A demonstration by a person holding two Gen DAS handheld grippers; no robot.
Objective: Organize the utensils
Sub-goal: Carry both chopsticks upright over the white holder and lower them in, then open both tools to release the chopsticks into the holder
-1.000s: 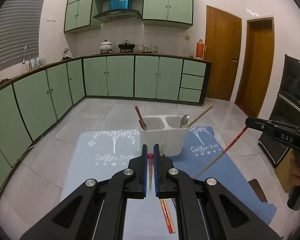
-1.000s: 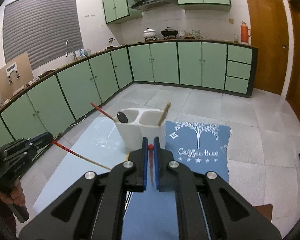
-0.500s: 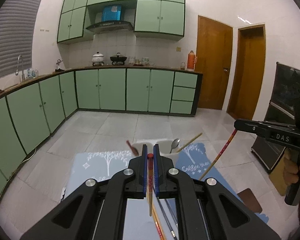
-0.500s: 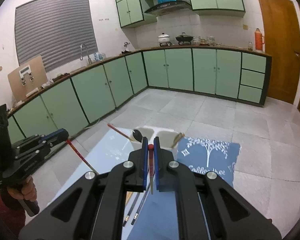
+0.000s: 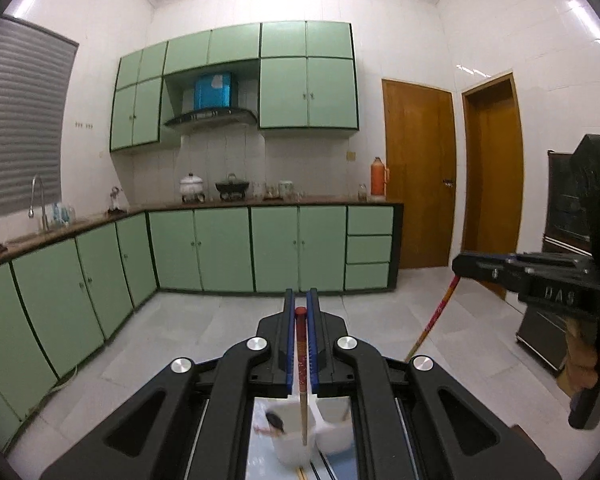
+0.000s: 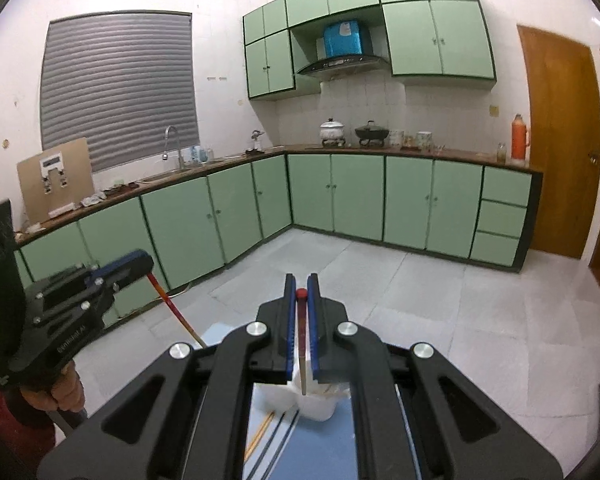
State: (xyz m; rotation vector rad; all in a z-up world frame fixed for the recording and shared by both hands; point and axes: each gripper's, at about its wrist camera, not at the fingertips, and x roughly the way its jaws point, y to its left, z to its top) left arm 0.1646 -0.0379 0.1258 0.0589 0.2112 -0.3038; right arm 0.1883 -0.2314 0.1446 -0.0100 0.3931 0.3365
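Left wrist view: the left hand-held gripper (image 5: 301, 312) is clenched on a red-tipped chopstick (image 5: 301, 354), which hangs down between the blue pads toward the white utensil holder (image 5: 296, 440) seen through the frame below. That holder has two compartments and stands on a blue mat (image 5: 346, 468); a dark spoon bowl (image 5: 277, 423) shows in its left compartment, somewhat blurred. At the right of this view the other tool appears side-on, held by a person's hand (image 5: 580, 356), with a second chopstick slanting down from its tip. Right wrist view: the right hand-held gripper (image 6: 301, 296) is likewise grasping a red-tipped chopstick (image 6: 302, 340) — its lower end points at the white holder (image 6: 318, 404) beneath. More chopsticks (image 6: 262, 434) lie loose on the mat (image 6: 320, 448) just left of the holder, some pale, some dark. At the left of this view the left tool (image 6: 134, 266) shows with its chopstick (image 6: 176, 312) angled down and to the right, and a hand (image 6: 66, 390) with a red sleeve grips its handle. Far behind — green cabinets (image 6: 332, 196), a wooden door (image 6: 560, 140) and a grey tiled floor (image 6: 480, 312).
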